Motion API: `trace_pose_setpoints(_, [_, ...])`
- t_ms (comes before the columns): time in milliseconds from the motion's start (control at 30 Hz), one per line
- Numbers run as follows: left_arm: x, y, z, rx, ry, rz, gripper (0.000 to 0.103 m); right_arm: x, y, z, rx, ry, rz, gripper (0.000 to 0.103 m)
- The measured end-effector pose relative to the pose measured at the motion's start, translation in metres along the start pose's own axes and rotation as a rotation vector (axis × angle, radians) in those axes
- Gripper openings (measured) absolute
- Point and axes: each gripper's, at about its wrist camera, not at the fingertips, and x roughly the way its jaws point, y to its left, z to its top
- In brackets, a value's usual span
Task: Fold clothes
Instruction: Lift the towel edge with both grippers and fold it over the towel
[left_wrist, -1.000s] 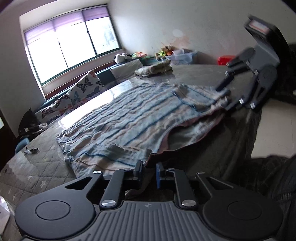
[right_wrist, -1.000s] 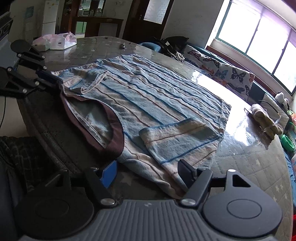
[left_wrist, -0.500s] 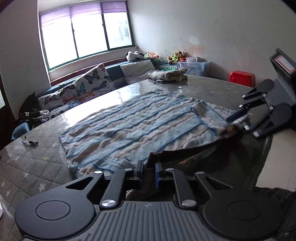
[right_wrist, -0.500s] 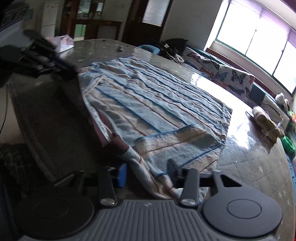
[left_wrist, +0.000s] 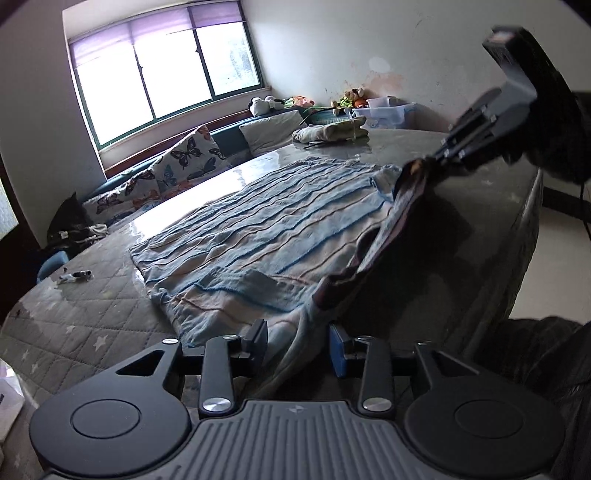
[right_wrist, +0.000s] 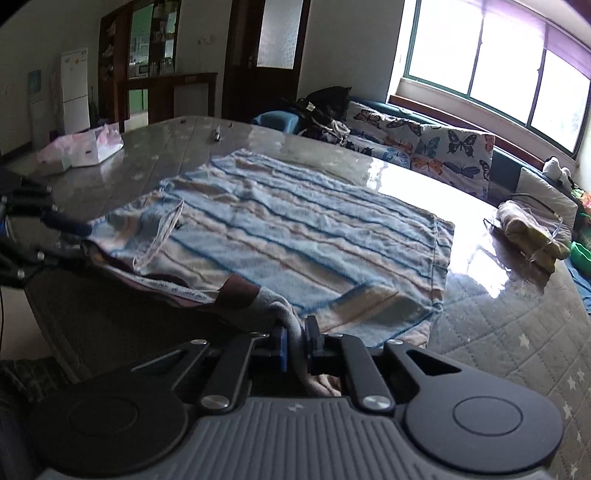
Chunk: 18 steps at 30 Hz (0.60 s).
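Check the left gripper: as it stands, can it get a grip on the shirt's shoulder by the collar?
Probably yes. The left gripper has just been opening, and the striped shirt already lies loose between its fingers, pads not pressing. Nothing blocks it; the right gripper pinches the opposite shoulder, well clear.

The black two-finger left gripper (left_wrist: 297, 341) points down at a slant, its jaws apart after just opening, with striped cloth lying loose between them. The black right gripper (right_wrist: 295, 341), also angled downward, has just closed, its pads pinching a fold of that cloth. Each gripper appears at the edge of the other's view.
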Motion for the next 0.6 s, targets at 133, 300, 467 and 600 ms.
trace_pose_setpoints(133, [0.001,-0.004,-0.006,0.047,0.002,0.021,0.044,-0.002,0.000,0.006,0.004,-0.020,-0.007,0.008])
trace_pose_setpoints(300, [0.007,-0.002,-0.010,0.081,0.017,0.021,0.022,-0.004,-0.001,0.010,0.011,-0.041,-0.013,0.007])
trace_pose_setpoints(467, [0.005,0.002,-0.012,0.089,0.002,0.015,0.009,-0.004,-0.001,0.007,0.026,-0.051,-0.019,0.006])
trace_pose_setpoints(600, [-0.006,0.006,-0.009,0.076,-0.020,0.009,0.006,-0.010,-0.001,0.003,0.036,-0.066,-0.011,0.005])
